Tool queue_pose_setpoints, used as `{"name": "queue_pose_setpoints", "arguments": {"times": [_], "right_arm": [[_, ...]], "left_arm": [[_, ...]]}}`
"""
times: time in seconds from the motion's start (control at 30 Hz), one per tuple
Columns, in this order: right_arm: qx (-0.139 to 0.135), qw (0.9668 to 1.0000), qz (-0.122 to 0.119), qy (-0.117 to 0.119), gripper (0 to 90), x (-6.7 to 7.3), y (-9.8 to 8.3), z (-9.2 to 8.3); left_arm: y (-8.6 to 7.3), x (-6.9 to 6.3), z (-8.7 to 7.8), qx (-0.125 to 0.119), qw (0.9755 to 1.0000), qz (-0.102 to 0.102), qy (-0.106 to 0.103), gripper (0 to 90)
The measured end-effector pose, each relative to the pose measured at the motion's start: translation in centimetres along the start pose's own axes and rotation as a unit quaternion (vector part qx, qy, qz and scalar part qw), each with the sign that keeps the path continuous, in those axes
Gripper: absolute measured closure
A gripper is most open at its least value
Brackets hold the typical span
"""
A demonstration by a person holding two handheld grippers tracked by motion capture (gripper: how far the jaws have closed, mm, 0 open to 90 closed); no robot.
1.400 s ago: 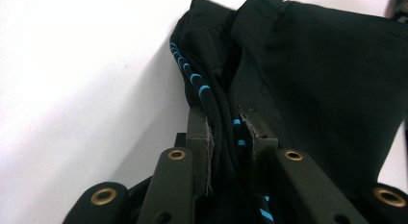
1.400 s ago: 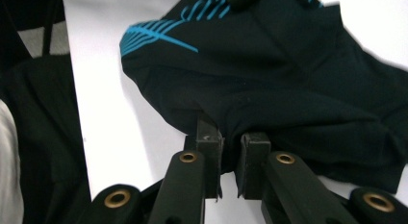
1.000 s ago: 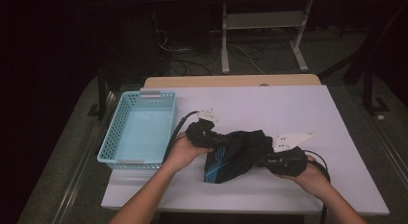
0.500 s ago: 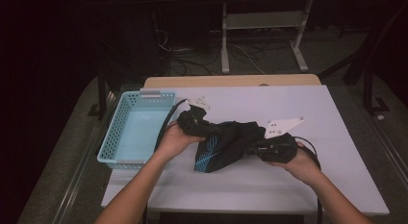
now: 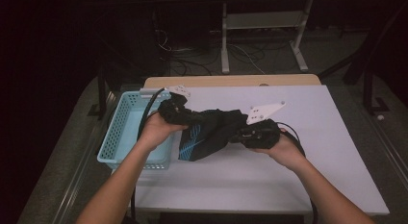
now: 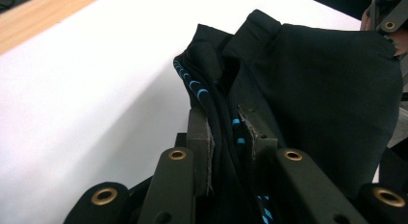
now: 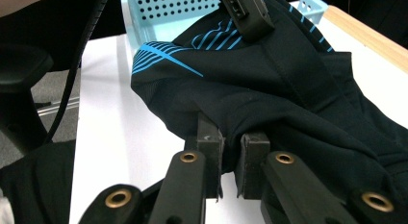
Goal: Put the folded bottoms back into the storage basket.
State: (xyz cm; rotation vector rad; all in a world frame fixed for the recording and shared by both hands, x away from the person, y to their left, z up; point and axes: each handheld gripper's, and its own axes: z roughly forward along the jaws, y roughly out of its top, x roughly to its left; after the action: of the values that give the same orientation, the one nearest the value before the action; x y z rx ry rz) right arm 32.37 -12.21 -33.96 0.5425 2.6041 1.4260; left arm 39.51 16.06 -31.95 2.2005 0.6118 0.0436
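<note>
A folded black garment with blue stripes (image 5: 209, 135) hangs between my two grippers, lifted off the white table (image 5: 269, 185). My left gripper (image 5: 195, 118) is shut on its left end, the cloth (image 6: 308, 84) pinched between the pads (image 6: 199, 137). My right gripper (image 5: 235, 135) is shut on the right end, its pads (image 7: 209, 142) clamped on a fold of the cloth (image 7: 269, 80). In the right gripper view the left gripper (image 7: 245, 12) shows at the top, on the far end of the garment.
A light blue perforated basket (image 5: 126, 132) stands at the table's left edge, just left of the garment; its wall (image 7: 168, 7) shows behind the cloth. A wooden strip (image 5: 231, 80) runs along the table's far edge. Dark floor with cables and a metal stand lies beyond.
Both hands have risen and carried the garment to the left, toward the basket. It now hangs off the table between the grippers, both of which stay shut on it.
</note>
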Motion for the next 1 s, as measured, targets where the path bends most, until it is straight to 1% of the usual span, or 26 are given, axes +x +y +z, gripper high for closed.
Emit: {"name": "queue_pose_setpoints", "arguments": {"times": [0.17, 0.37, 0.5, 0.73, 0.93, 1.0], "right_arm": [[-0.002, 0.9999, -0.011, 0.000, 82.0, -0.3, 1.6, 1.1], [-0.006, 0.9998, -0.021, 0.000, 82.0, -0.7, 3.4, 2.4], [-0.012, 0.9997, -0.021, 0.006, 82.0, -1.0, 4.3, 3.2], [-0.013, 0.9996, -0.022, 0.014, 82.0, -1.3, 5.9, 4.8], [-0.012, 0.9995, -0.025, 0.018, 82.0, -1.4, 7.4, 6.3], [-0.010, 0.9994, -0.026, 0.019, 82.0, -1.4, 7.8, 6.8]], "left_arm": [[-0.2, 1.1, -1.7, -0.010, 0.9998, -0.007, 0.017, 76.6], [-0.6, 2.1, -3.4, -0.023, 0.9991, -0.016, 0.031, 76.6], [-0.9, 2.9, -4.4, -0.028, 0.9987, -0.020, 0.036, 76.6], [-1.6, 4.1, -6.1, -0.037, 0.9978, -0.027, 0.048, 76.6], [-2.2, 5.1, -7.4, -0.042, 0.9966, -0.032, 0.063, 76.5], [-2.4, 5.5, -8.0, -0.042, 0.9961, -0.036, 0.069, 76.5]]}}
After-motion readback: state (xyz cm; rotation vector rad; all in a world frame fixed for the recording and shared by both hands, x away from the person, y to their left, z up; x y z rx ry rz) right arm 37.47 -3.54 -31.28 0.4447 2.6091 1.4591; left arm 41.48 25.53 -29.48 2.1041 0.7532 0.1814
